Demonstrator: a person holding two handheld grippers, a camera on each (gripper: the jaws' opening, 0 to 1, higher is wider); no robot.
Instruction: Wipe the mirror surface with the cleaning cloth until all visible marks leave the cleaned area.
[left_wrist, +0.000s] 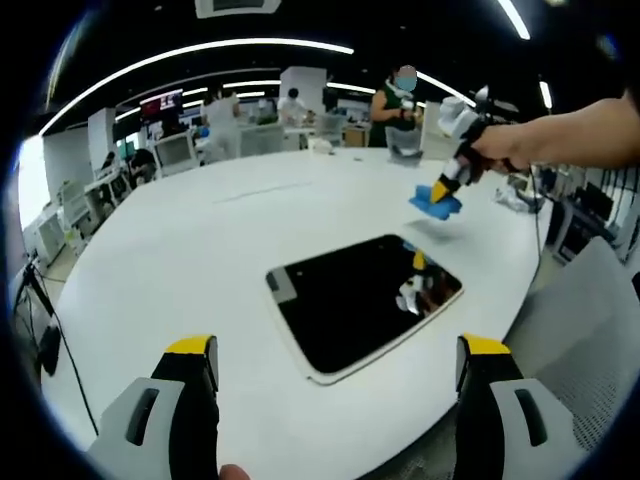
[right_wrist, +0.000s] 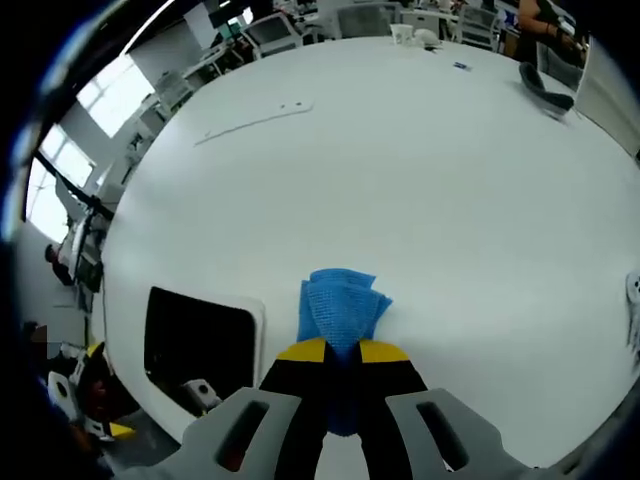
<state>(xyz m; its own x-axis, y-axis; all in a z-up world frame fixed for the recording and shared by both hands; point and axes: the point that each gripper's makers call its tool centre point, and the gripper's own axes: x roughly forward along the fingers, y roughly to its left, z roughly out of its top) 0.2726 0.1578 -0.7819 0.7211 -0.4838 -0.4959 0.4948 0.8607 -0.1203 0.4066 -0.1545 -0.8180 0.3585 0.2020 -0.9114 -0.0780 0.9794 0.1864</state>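
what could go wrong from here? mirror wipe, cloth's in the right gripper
1. The mirror lies flat near the table edge and the left gripper is open, off it; a wipe stroke may slide it toward the edge.
2. The right gripper pinches only one end of the blue cloth; pressing down could put the jaw tips on the glass rather than cloth.
3. The cloth is bunched, so contact may be small and leave marks.

Blue waffle-textured cloth (right_wrist: 340, 308), white-framed dark mirror (left_wrist: 362, 298), white table (left_wrist: 200, 260), yellow-tipped black jaws.
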